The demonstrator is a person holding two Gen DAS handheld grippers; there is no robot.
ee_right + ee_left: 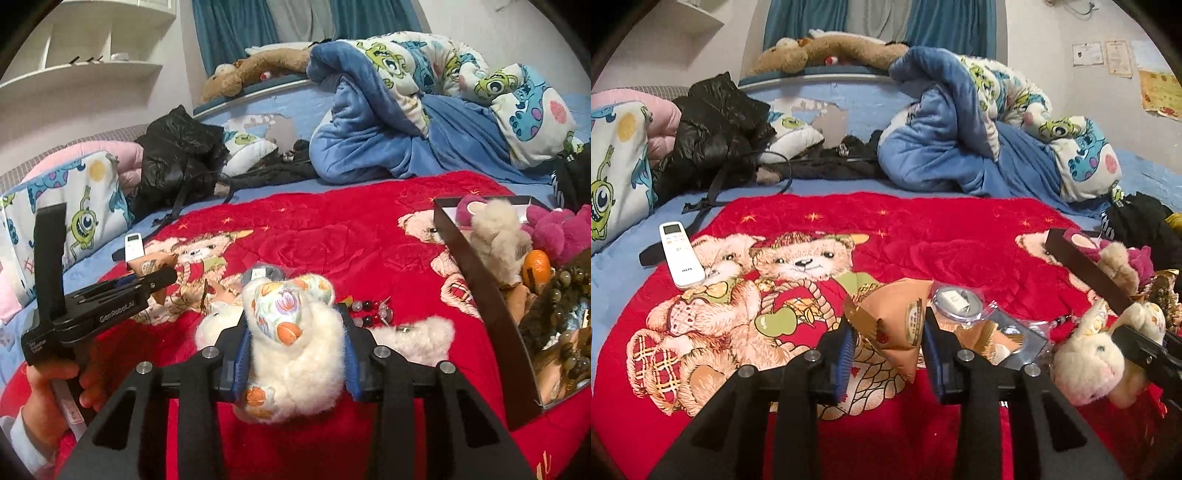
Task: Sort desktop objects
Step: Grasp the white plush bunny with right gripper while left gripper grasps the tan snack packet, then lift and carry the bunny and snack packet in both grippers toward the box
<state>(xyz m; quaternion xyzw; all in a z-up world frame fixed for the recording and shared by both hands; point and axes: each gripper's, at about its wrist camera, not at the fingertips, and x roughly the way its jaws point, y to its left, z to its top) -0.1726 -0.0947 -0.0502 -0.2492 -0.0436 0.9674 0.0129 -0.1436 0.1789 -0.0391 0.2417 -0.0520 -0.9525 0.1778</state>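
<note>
Your work surface was a red blanket [923, 236] printed with teddy bears, spread over a bed with a heaped blue quilt [942, 147] and a black jacket [716, 133] behind it.

From your left wrist view, your left gripper [889, 345] was clamped on a tan pyramid-shaped packet [895, 325], both blue pads pressing its sides. A white remote [680, 254] lay well apart to the left on the blanket. Just beyond the packet sat a round clear case [956, 301] and a silvery pouch [1015, 332], the pouch partly hidden behind the right finger. At the right edge, a cream plush toy [1086, 365] was held by your other tool, and a dark box [1082, 266] was cut off by the frame.

From your right wrist view, your right gripper [297, 343] was closed on that cream plush toy [295, 354], squeezed between both pads. The toy blocked much of the blanket ahead; only 1 edge of the round clear case [264, 272] showed above it. Loose beads [364, 312] lay just beside the right finger. The dark box [476, 284] stood to the right, holding a pink plush [557, 229], an orange [537, 264] and a string of brown beads [561, 295]; its deeper contents were hard to make out. Your left gripper [157, 275] appeared at the left, its tip holding the tan packet [151, 264], mostly hidden.
</note>
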